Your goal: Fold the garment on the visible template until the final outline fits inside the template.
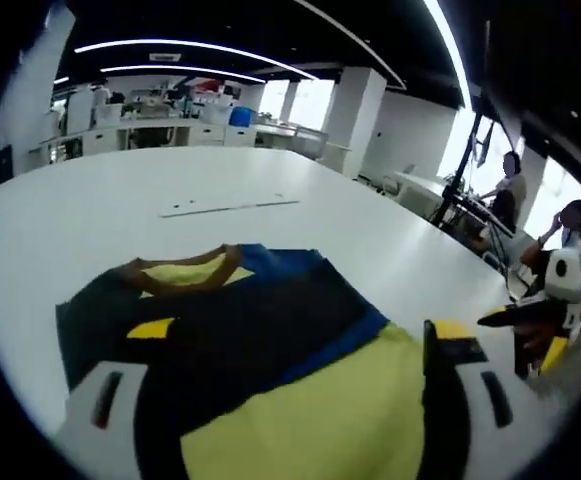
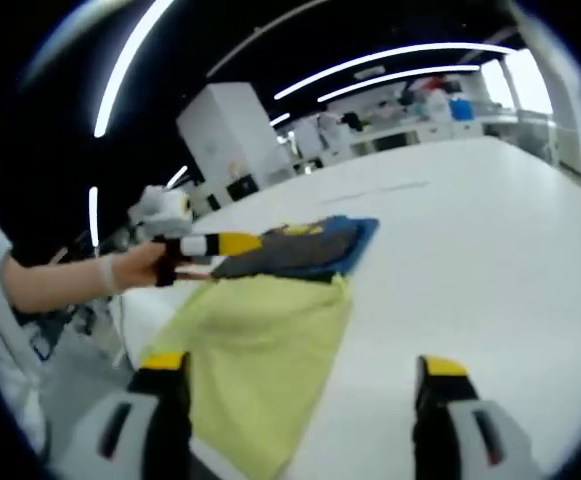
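A: Right, where's the garment sitting?

B: Flat on the white desk, part folded: a dark blue and black layer with a yellow collar lies over the yellow-green body. In the right gripper view the yellow-green part runs toward the desk's near edge.

A: And the jaws?

B: The right gripper has its jaws wide apart with nothing between them, above the yellow cloth's edge. The left gripper is over the garment; its jaws look apart, but I cannot tell if they pinch cloth.

A: How to fold well?

B: I'd say take the yellow hem at both corners, lift evenly, carry it over the dark layer and lay it square. I can't make out the template, so check the outline afterwards.
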`<state>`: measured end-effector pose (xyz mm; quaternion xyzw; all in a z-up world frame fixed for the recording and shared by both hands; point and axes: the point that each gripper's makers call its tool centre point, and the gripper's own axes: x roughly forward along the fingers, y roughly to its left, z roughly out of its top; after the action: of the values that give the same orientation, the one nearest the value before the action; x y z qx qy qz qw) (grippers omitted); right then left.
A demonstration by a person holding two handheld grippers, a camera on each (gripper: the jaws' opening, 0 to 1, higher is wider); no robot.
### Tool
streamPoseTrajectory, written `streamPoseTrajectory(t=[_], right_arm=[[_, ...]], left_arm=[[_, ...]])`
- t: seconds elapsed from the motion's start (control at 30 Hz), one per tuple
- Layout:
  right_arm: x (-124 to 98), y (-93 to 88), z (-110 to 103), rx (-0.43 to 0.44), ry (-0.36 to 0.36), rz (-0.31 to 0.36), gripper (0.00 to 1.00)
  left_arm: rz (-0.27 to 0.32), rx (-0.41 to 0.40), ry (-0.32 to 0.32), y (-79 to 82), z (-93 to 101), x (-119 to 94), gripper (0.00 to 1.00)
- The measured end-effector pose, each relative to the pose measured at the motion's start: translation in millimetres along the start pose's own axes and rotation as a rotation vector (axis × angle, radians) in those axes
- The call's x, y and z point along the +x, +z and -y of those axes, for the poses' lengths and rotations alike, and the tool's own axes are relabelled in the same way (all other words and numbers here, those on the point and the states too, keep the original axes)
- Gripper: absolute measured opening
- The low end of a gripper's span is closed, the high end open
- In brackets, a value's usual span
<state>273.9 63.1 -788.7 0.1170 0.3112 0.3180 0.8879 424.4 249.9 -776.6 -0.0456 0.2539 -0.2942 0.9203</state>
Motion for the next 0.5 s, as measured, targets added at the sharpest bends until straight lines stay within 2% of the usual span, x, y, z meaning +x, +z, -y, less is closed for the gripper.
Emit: streamPoseTrajectory(t=[0.1,0.33,0.4,0.5], right_arm=[[1,-0.6,-2,-0.014,0.007,-0.008,0.93],[0,2.9,-11,-0.043,0.023,-0.013,0.92],[0,3.9,-12,-0.052,0.027,-0.011,0.92],[-1,4.7,-15,-0.062,0.028,-0.009,0.91]], left_arm=[[0.006,0.007,0.019,-1.8,-10.1,-18,0.96],[0.02,0.024,0.042,-6.7,-14.6,-61,0.97],[0.023,0.036,0.052,-7.2,-10.8,-74,0.97],[0.022,0.032,0.066,-12.5,-23.8,-86,0.97]])
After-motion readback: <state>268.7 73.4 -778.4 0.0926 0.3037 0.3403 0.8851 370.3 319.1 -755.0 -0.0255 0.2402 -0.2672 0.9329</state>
